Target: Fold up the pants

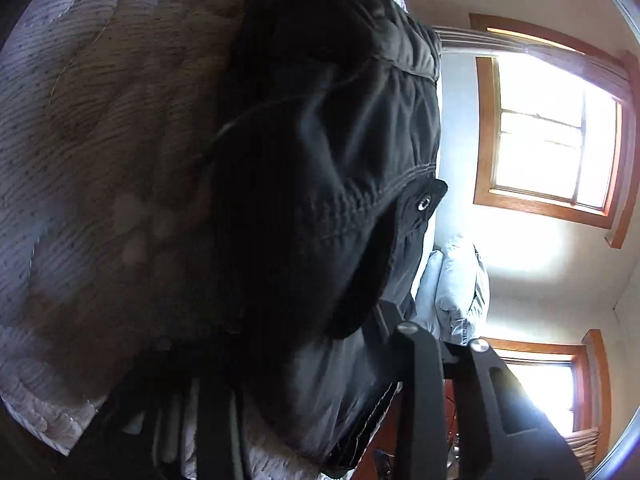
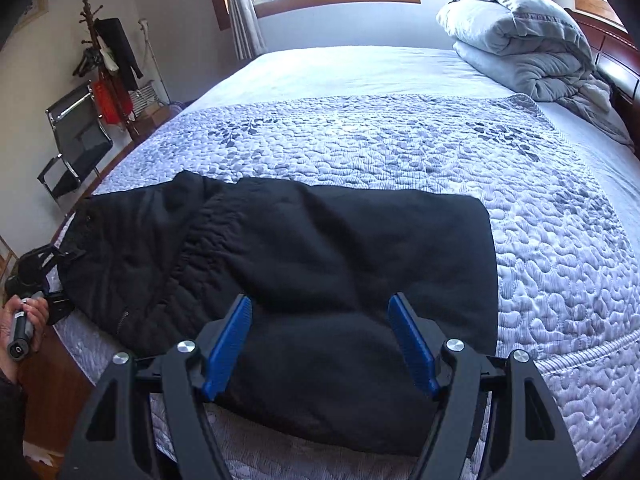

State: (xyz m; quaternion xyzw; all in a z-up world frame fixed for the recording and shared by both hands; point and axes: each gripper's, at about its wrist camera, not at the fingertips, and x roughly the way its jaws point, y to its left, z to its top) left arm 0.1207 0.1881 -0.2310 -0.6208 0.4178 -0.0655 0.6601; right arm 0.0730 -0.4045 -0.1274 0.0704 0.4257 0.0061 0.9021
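Observation:
The black pants (image 2: 320, 264) lie folded on the quilted bedspread (image 2: 540, 220) near the bed's front edge, waistband end to the left. My right gripper (image 2: 320, 304) is open, its blue pads (image 2: 228, 344) spread just above the pants' near edge, holding nothing. In the left wrist view the pants (image 1: 320, 184) fill the middle, with a metal snap (image 1: 423, 203) on the waistband. The left gripper (image 2: 44, 276) sits at the pants' left end in a hand; cloth drapes over its fingers in the left wrist view, hiding how its jaws stand.
A folded grey duvet (image 2: 520, 40) lies at the bed's far right by the wooden headboard (image 2: 612, 52). A coat rack (image 2: 108, 68) and a black chair (image 2: 76, 148) stand left of the bed. Windows (image 1: 556, 136) are on the wall.

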